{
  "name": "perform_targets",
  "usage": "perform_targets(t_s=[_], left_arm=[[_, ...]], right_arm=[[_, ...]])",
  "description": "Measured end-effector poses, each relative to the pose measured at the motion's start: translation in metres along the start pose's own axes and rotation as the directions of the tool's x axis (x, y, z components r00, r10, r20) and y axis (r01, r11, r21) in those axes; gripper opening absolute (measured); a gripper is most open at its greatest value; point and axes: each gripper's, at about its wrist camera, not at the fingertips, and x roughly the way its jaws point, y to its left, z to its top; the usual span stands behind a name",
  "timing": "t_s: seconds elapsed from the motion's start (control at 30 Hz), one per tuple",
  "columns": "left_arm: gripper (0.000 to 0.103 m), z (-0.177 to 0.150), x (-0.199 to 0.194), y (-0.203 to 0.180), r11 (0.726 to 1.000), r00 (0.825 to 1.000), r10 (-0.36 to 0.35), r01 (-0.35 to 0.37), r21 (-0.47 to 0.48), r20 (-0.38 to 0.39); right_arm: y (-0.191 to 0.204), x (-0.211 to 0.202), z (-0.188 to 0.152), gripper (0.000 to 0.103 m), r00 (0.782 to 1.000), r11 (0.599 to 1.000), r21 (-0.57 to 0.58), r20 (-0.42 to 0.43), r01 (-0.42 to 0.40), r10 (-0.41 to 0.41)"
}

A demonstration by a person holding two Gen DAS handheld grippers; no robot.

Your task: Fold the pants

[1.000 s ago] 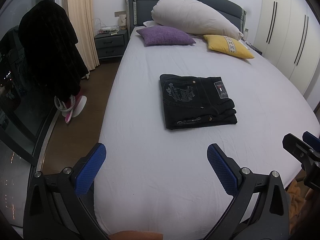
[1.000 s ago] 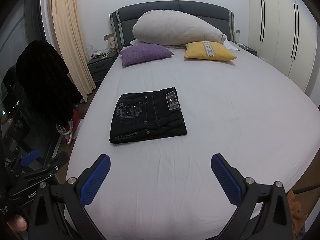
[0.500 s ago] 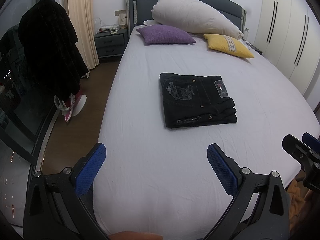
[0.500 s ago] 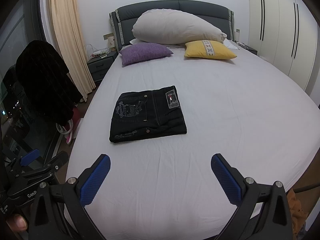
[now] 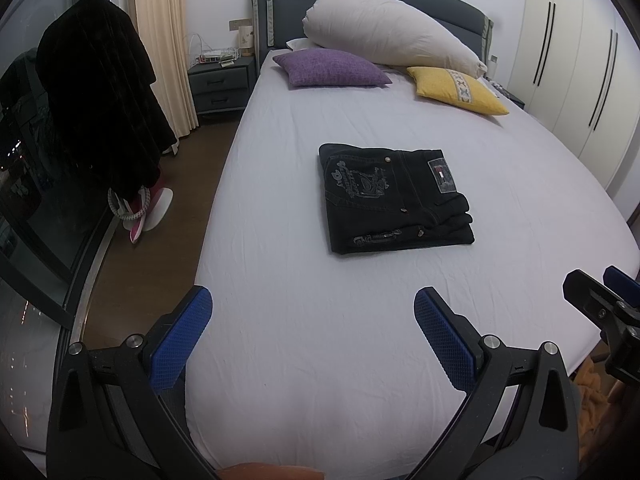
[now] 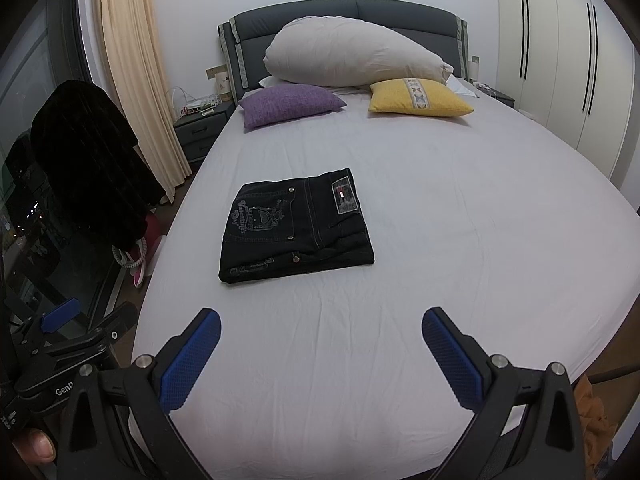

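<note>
A bedroom: a wide bed under a pale sheet, with a purple cushion, a yellow cushion and a big white pillow up by the dark headboard. The black jeans lie folded in a compact rectangle mid-bed, well clear of me. My left gripper hangs over the near edge, jaws spread wide and empty; my right gripper does likewise, beside it.
</note>
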Motion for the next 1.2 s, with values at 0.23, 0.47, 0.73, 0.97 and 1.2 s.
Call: perform_targets(t_s=[0.23,0.47,0.73,0.97,1.2], left_arm=[[0.103,0.0007,-0.0015,0.0006,1.000,1.000,0.001,-0.001,0.000,0.000],[0.103,0.0014,-0.0005,0.0010,1.000,1.000,0.000,0.000,0.002,-0.001],[0.103,-0.0015,0.0022,0.0007,1.000,1.000,0.002,-0.002,0.004,0.003],[0.103,-0.0037,0.0054,0.0005,1.000,1.000,0.003,-0.003,0.003,0.002],[0.103,-0.0067,0.0047,0.0009,1.000,1.000,0.006,-0.006,0.002,0.006]], right_arm=[[-0.0007,-0.0003,0.0004,0.103,1.000,1.000,0.000,-0.001,-0.001,0.001],[-0.0009,-0.0011,0.0005,0.103,1.000,1.000,0.000,-0.001,0.000,0.000],[-0.0014,-0.0014,0.0011,0.103,1.000,1.000,0.000,-0.001,-0.001,0.001],[-0.0016,-0.0017,0.0013,0.103,1.000,1.000,0.000,-0.004,-0.002,0.002],[-0.0018,-0.0016,-0.0002,0.103,1.000,1.000,0.000,-0.005,-0.002,0.002]])
